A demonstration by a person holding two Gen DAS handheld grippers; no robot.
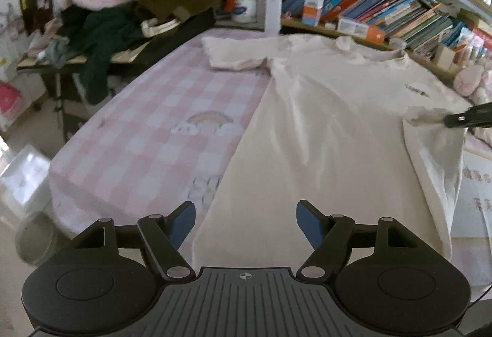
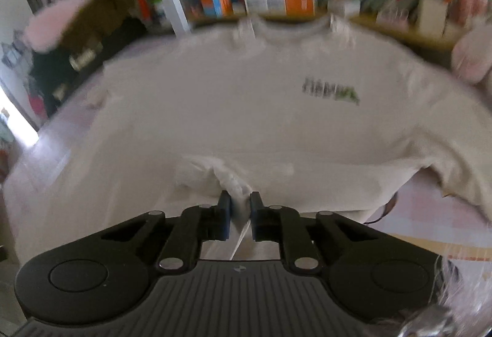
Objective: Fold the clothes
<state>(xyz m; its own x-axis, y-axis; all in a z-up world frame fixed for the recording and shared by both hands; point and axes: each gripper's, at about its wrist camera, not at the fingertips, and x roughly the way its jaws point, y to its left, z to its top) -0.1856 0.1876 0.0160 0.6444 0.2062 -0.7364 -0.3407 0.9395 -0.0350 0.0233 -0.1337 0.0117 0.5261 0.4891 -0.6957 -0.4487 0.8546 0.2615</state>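
A cream T-shirt (image 1: 332,122) with a small green chest print (image 2: 330,91) lies spread on a bed with a pink checked sheet (image 1: 160,128), collar toward the bookshelf. My left gripper (image 1: 246,225) hangs open above the shirt's bottom hem, nothing between its blue pads. My right gripper (image 2: 239,214) is shut on a bunched fold of the shirt's sleeve or side edge, lifted and drawn over the body of the shirt. In the left wrist view that right gripper (image 1: 450,119) shows as a black tip at the right edge, pinching the fabric.
A bookshelf (image 1: 384,11) full of books runs along the far side of the bed. A side table (image 1: 101,57) piled with dark, brown and pink clothes stands at the far left. A pale bin (image 1: 33,241) and a clear box (image 1: 21,174) sit on the floor at left.
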